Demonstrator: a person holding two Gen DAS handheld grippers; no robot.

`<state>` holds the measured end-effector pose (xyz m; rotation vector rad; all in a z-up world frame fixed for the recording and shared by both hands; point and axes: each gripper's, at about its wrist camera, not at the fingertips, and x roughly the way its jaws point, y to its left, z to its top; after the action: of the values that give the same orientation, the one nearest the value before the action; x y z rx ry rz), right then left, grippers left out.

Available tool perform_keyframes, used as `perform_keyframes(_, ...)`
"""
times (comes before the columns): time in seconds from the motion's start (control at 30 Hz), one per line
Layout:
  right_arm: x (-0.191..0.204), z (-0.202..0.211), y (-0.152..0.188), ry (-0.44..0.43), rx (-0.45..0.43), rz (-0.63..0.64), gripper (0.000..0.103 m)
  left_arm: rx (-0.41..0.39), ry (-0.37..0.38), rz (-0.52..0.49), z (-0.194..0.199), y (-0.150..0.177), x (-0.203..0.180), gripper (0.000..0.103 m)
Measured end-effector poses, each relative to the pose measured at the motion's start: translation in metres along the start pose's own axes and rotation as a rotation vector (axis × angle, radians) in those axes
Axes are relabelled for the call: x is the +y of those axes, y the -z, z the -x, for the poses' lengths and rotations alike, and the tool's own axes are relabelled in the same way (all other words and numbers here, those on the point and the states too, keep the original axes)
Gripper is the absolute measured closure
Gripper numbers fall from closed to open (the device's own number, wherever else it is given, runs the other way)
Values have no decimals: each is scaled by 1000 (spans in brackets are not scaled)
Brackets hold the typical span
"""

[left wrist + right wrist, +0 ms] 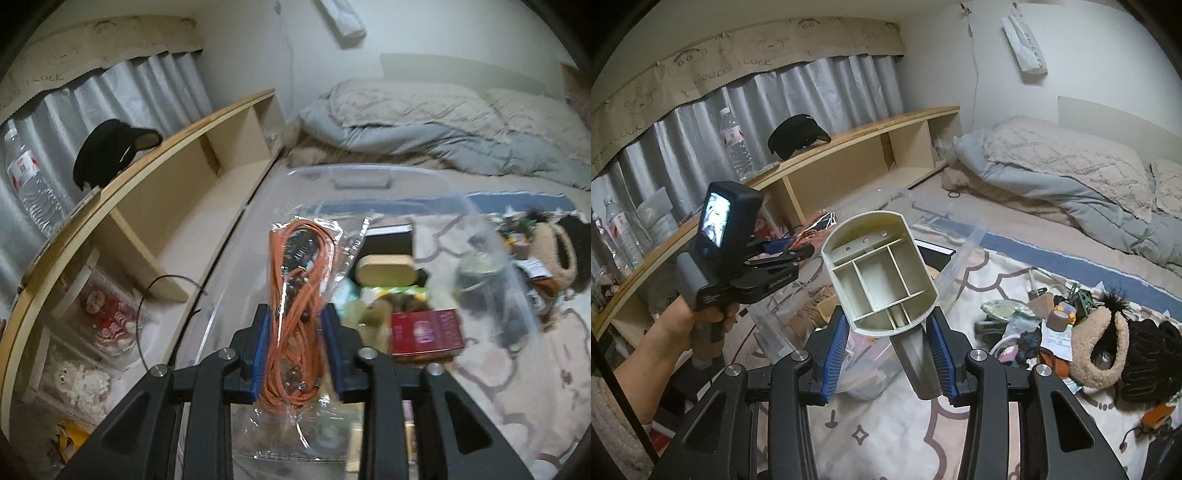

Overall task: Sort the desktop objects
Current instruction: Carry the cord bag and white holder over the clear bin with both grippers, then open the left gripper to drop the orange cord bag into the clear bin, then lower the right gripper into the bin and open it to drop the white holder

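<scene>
Two items in hand. My left gripper [295, 350] has a clear bag of coiled orange cord [301, 295] between its blue pads [258, 354], jaws narrow; pads look to be on the plastic, but they've just eased open a bit, so I'd call the grip light. Bag hangs over the clear storage bin [369, 177], which already holds a red box [424, 332] and a tan oval tin [386, 271]. Long axis of the coil runs straight away from the camera along the fingers, far end tipped toward the bin's back wall, loose tail of the bag trailing under the jaws. To do this step well, I'd get the bag fully inside the rim, then open wide; limp plastic can cling to a pad, so a clean wide release beats a slow one. My right gripper [888, 354] is clamped on the grey stem [916, 362] of a cream desk organiser [882, 273], jaws narrow; its long axis leans up and away, open compartments facing the camera. Held above the rug [886, 435], just beside the bin. Outward: pile of unsorted clutter [1071, 325] on the rug to the right, wooden shelf [849, 147] along the curtain with a black cap [798, 134] and water bottle [735, 140], bedding [1052, 173] behind.
</scene>
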<state>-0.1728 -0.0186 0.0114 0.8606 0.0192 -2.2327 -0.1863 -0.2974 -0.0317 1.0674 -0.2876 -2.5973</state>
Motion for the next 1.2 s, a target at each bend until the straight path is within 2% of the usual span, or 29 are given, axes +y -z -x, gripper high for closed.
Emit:
perform_keyframes(0.07, 1, -4, 0, -1, 8, -2, 59, 0, -68, 16, -6, 3, 5, 38)
perform_keyframes(0.1, 1, -7, -1, -2, 13, -3, 59, -9, -86, 24, -7, 4, 9, 35)
perform_keyframes(0.3, 4, -23, -7, -9, 37, -8, 59, -25, -63, 32, 1, 22, 24, 35)
perform_keyframes(0.57, 15, -63, -27, 1, 99, 12, 59, -76, 7, 27, 27, 45, 34, 35)
perform_keyframes(1.03, 36, -177, -66, 110, 239, 152, 59, -118, 124, 82, 45, 62, 51, 35)
perform_keyframes(1.2, 43, -213, -84, 122, 255, 216, 59, -126, 134, 73, 47, 63, 51, 35)
